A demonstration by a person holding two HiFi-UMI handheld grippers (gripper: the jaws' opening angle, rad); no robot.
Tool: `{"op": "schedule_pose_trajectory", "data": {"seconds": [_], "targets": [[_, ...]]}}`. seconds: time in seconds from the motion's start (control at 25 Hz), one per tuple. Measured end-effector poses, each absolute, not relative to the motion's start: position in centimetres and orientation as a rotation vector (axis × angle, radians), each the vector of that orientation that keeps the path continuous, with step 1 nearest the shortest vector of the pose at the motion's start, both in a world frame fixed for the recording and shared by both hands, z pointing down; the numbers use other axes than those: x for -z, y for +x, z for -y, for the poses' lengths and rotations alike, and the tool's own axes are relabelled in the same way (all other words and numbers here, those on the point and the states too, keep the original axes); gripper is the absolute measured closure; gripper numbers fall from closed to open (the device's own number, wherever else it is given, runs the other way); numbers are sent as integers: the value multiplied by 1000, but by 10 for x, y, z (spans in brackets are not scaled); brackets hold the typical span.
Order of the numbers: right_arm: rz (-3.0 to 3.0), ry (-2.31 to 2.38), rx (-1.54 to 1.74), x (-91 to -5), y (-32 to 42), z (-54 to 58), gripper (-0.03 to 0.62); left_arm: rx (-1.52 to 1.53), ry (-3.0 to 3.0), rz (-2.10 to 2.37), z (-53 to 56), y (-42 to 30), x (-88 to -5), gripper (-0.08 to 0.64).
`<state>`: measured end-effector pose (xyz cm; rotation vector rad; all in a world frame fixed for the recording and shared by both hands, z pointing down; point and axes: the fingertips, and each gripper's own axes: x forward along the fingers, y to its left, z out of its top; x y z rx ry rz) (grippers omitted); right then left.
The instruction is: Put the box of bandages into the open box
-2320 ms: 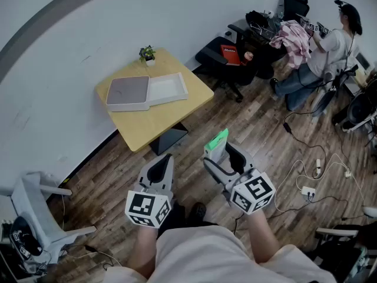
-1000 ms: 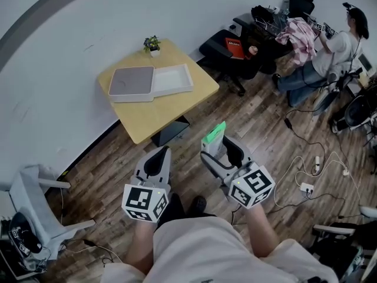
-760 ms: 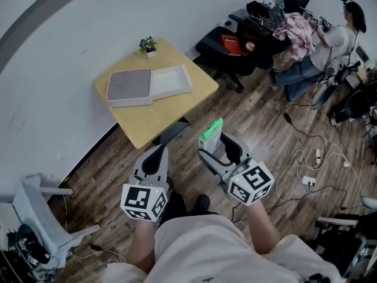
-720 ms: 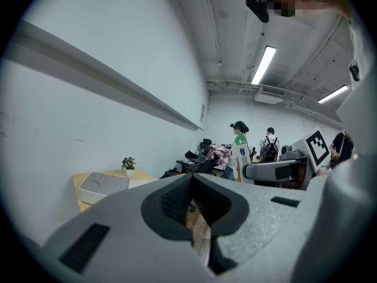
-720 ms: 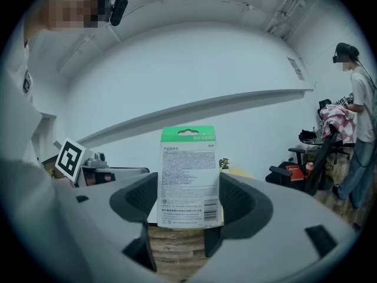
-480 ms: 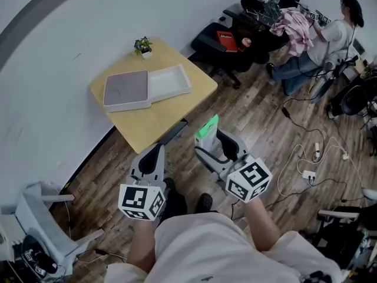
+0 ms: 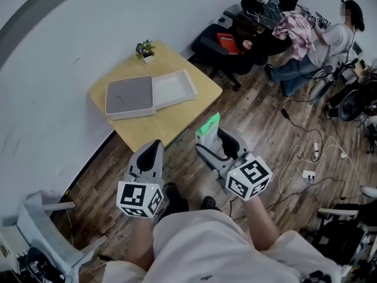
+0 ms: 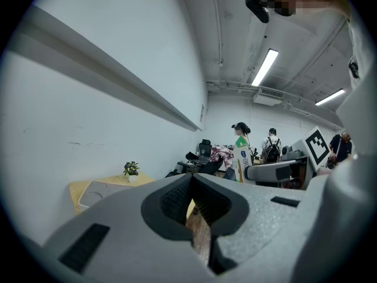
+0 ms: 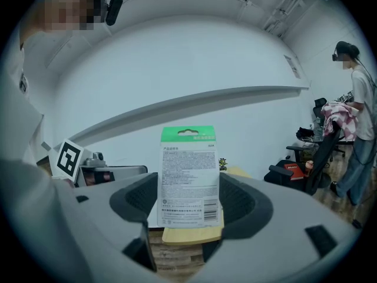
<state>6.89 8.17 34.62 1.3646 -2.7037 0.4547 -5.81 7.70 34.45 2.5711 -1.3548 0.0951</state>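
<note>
The open box lies on a yellow table (image 7: 177, 119) ahead: a white tray (image 7: 174, 88) with its grey lid (image 7: 129, 94) beside it on the left. My right gripper (image 7: 211, 139) is shut on the box of bandages (image 7: 209, 125), a white pack with a green top, held upright short of the table's near edge. In the right gripper view the bandage box (image 9: 188, 181) stands between the jaws. My left gripper (image 7: 154, 147) hangs to the left, shut on nothing, its pads (image 8: 177, 199) touching at the tip. The table (image 8: 75, 188) shows far off in the left gripper view.
A small potted plant (image 7: 145, 49) stands on the table's far corner by the white wall. A black office chair (image 7: 221, 47) and a person (image 7: 330, 40) at a cluttered desk are at the back right. Cables (image 7: 312, 170) lie on the wood floor; a white chair (image 7: 35, 217) stands at lower left.
Both grippers and the view have come closer to the table; its near corner now lies just ahead of the jaws. The right gripper still holds the bandage box.
</note>
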Motion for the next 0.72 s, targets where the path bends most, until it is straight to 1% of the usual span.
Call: {"op": "schedule_pose_trajectory", "data": {"seconds": [0.72], "targets": [[2592, 1505, -491, -359, 20, -42, 262, -101, 2621, 1208, -30, -103, -357, 557]]}}
